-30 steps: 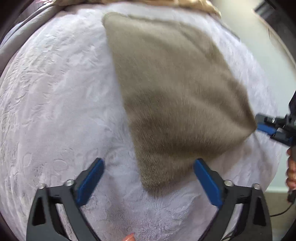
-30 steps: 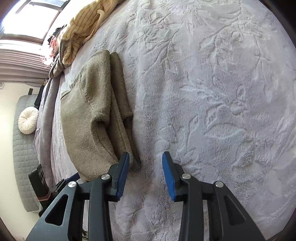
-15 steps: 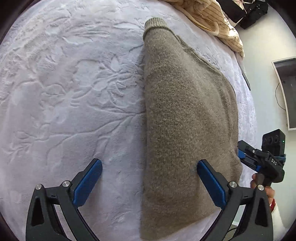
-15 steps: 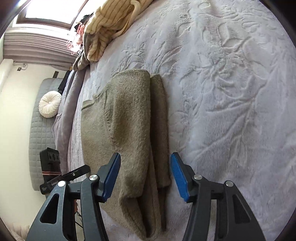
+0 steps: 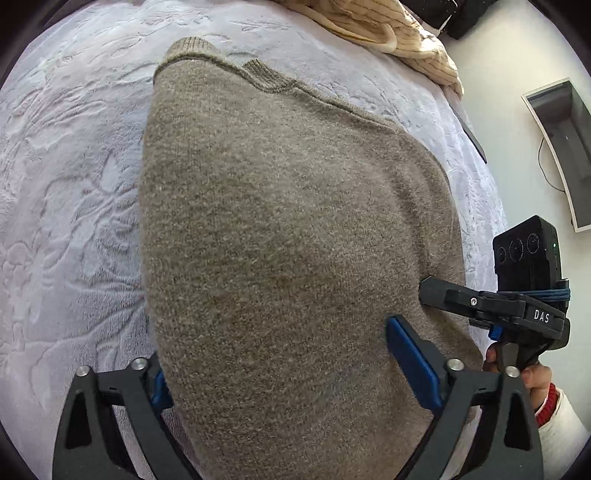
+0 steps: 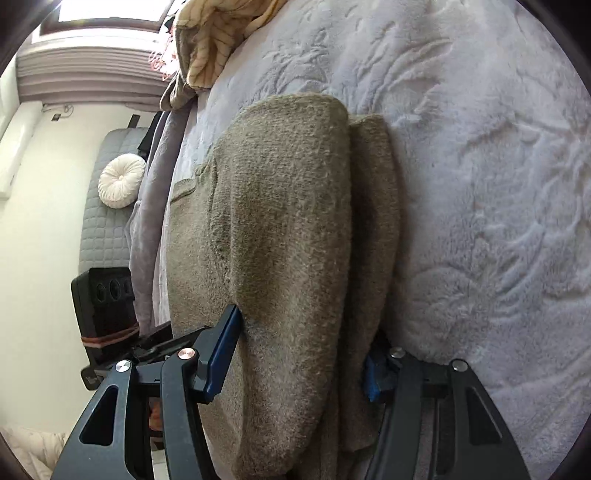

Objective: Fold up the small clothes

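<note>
Nearest to the left wrist camera, the left gripper [image 5: 291,373] is seen straddling the near end of the brown sweater [image 5: 288,236]. Its jaws are wide and are closing, with the knit between them; one blue pad lies on top of the cloth and the other is at its left edge, and no firm pinch is seen yet. At the right side of the same end, the right gripper [image 6: 295,354] is placed over the folded sleeve layers [image 6: 373,229]. Its jaws are about half wide and are closing too; the stacked cloth fills the gap, but it cannot be told if the pads already press.

The sweater is lying on the pale embossed blanket [image 5: 66,155], already narrowed, with the collar [image 5: 266,79] at the far end. Beyond it, a cream striped garment [image 5: 388,33] is heaped.

The step is judged to be the grasp of the near hem for a fold toward the collar. For a good result, all layers should be taken by both grippers together, and the two corners should be lifted evenly, so that the tucked sleeves are not pulled out.
</note>
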Available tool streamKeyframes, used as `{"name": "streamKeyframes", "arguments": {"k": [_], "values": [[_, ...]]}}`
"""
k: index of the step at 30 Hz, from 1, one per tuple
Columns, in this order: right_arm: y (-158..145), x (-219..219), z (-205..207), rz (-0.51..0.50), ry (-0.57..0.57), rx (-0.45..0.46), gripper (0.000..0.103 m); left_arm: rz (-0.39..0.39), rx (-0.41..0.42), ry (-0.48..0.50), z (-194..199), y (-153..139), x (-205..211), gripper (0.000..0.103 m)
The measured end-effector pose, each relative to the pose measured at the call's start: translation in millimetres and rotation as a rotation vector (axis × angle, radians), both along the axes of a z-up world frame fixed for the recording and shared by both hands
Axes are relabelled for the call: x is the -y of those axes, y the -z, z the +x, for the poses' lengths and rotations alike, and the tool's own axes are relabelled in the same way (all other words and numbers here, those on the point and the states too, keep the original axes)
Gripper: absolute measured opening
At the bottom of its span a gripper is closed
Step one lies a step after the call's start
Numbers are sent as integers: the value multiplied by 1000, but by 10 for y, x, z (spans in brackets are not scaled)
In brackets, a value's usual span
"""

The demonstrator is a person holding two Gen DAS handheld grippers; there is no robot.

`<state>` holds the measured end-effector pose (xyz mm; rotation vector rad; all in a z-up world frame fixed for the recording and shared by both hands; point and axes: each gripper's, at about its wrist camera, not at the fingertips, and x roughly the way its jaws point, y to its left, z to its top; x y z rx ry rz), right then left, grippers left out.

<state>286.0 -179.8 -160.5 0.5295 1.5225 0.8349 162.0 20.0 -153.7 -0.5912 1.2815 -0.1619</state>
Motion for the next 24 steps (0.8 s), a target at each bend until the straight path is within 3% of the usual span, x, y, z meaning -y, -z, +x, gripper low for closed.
{"name": "streamKeyframes", "arguments": {"k": [3,5,11,17,24], "values": [[-56,47,-69,48,30,-18,35,-24,29,-24,-80,-94,-88,65],[-116,97,-94,113,62,-48,32,-45,48,-25,-135,-162,-158,53],[-420,45,-258,231,90,-76,31,-74,103,-6,-340,-476,-253,51],[-795,-68,-541,275,87,-63,31,-111,149,-8,-728,-826,-511,51],[-1081,-369,-1109,294,58,-60,31,-33,153,19,-1341,-1160,-728,51]]}}
